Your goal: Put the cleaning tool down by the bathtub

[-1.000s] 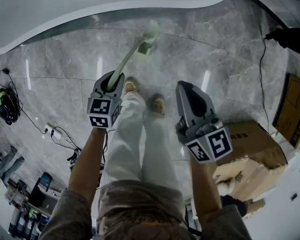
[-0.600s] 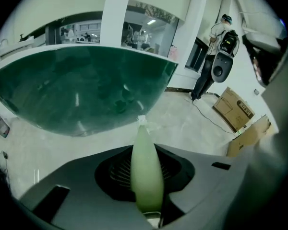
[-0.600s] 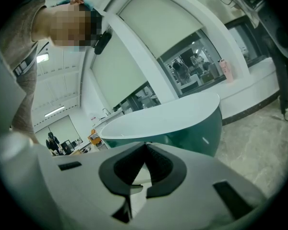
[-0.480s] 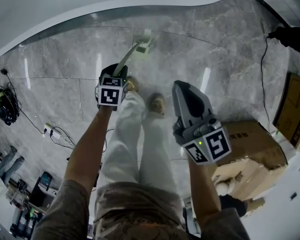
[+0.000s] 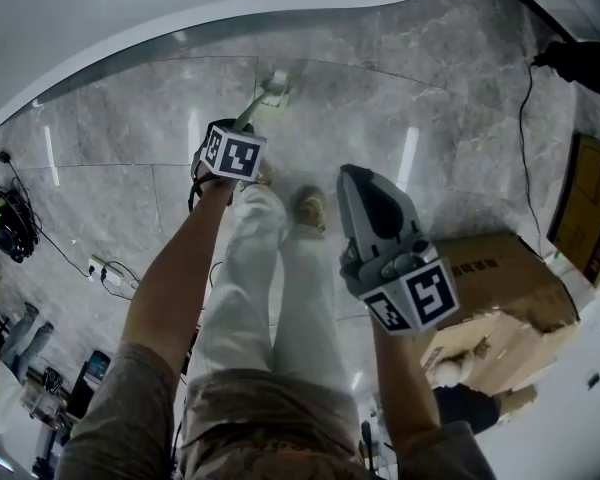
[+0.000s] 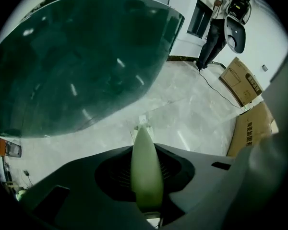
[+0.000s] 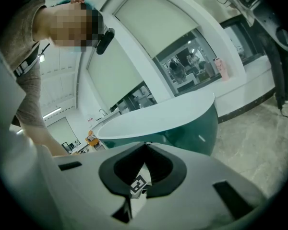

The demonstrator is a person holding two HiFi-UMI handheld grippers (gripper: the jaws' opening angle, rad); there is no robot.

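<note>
Left gripper view had left gripper [image 6: 145,152] clamped on the brush handle [image 6: 145,178], right gripper [image 7: 145,147] closed, empty; lowering gently by the bathtub [image 6: 77,66] seemed best.

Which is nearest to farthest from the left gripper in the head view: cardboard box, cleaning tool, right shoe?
1. cleaning tool: clamped in the left gripper, sticking out ahead of it.
2. right shoe: on the floor, just to its right.
3. cardboard box: far right.

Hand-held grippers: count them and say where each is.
2. The left hand-held gripper hangs over the floor near the bathtub, shut on the cleaning tool; the right hand-held gripper, shut and empty, shows beside the cardboard box.
</note>
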